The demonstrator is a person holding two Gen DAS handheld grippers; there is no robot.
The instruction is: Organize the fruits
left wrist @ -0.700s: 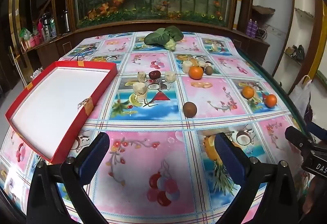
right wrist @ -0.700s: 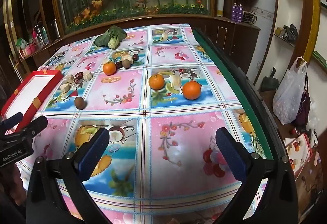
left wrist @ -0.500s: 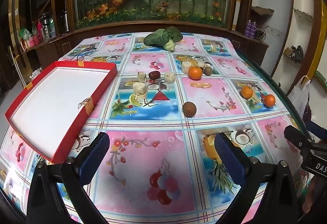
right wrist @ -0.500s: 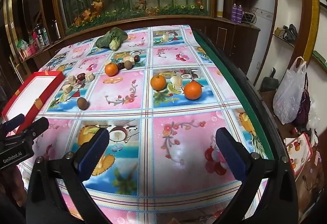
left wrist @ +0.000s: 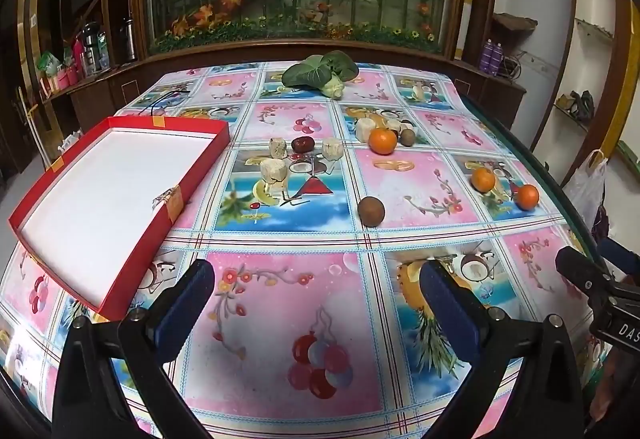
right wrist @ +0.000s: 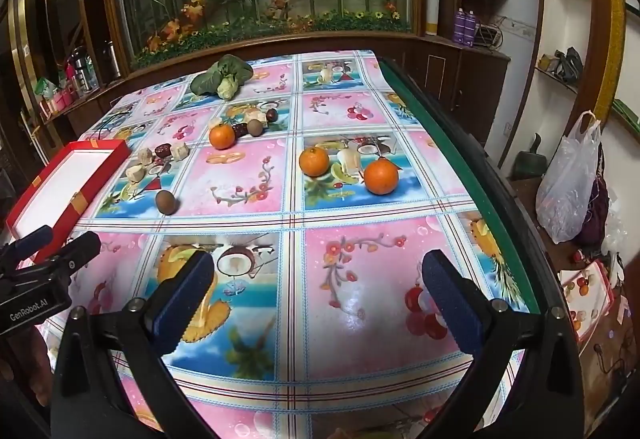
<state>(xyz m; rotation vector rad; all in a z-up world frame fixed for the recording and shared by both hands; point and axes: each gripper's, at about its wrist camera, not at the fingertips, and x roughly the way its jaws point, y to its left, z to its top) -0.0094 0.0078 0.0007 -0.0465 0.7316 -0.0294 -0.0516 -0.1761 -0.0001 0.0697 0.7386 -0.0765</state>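
**Both claws spread wide above the tablecloth, fruit ahead**

Your left gripper [left wrist: 316, 303] hangs over the printed tablecloth [left wrist: 280, 303] with its blue pads far apart and nothing between them. Your right gripper [right wrist: 316, 299] is the same: fingers spread, empty, above the cloth near the table's green edge [right wrist: 480, 175].

Take the brown round fruit [left wrist: 371, 211] as your landmark. It sits alone on the cloth, beyond the left gripper. To its left, well apart, lies the red tray [left wrist: 60, 167] with its white floor bare. Beyond the brown fruit and to its left, three pale chunks [left wrist: 274, 171] cluster around a dark red fruit [left wrist: 302, 145]. Beyond it and slightly right, an orange [left wrist: 382, 141] rests just beside a second brown fruit [left wrist: 407, 137] and another pale piece. To its right, two more oranges [right wrist: 314, 161] sit near each other, the nearer orange [right wrist: 381, 177] closer to the green edge. Far beyond the brown fruit, a leafy green vegetable [left wrist: 320, 73] lies near the table's far end.
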